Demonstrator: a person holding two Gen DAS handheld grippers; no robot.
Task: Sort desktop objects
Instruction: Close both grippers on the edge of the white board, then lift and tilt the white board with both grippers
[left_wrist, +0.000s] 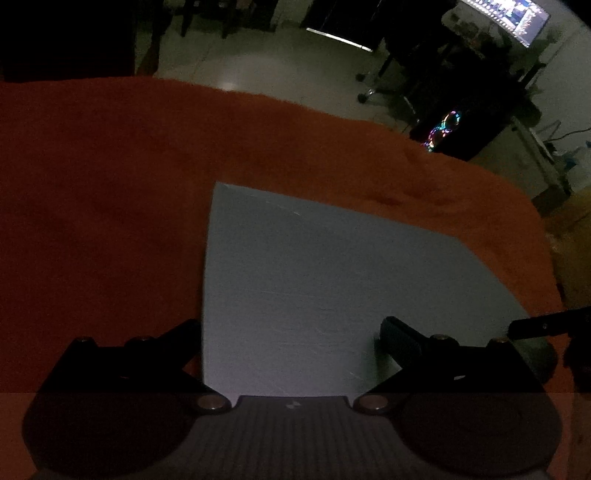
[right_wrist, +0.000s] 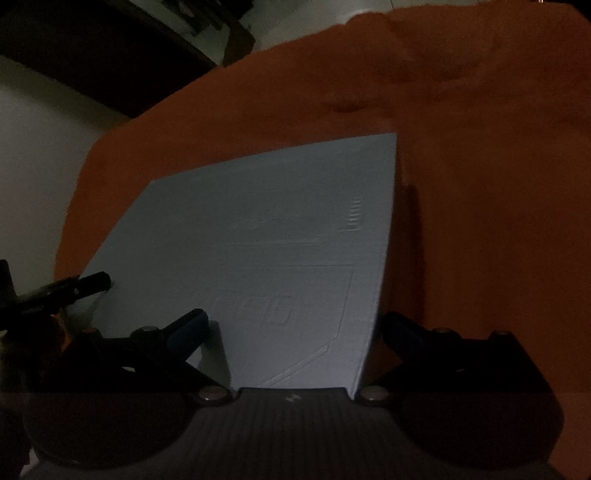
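Grey mat (left_wrist: 314, 277) on orange cloth (left_wrist: 110, 184), dim room.

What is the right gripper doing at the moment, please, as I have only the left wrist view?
Observer: The right gripper is open, with nothing between its fingers.
Operator: Where is it relative to the mat?
Observer: It straddles the right edge of the mat: one finger is over the mat, the other over the orange cloth.
Operator: Is the mat plain on that side?
Observer: No. It has faint embossed lines and a row of tick marks near that edge.
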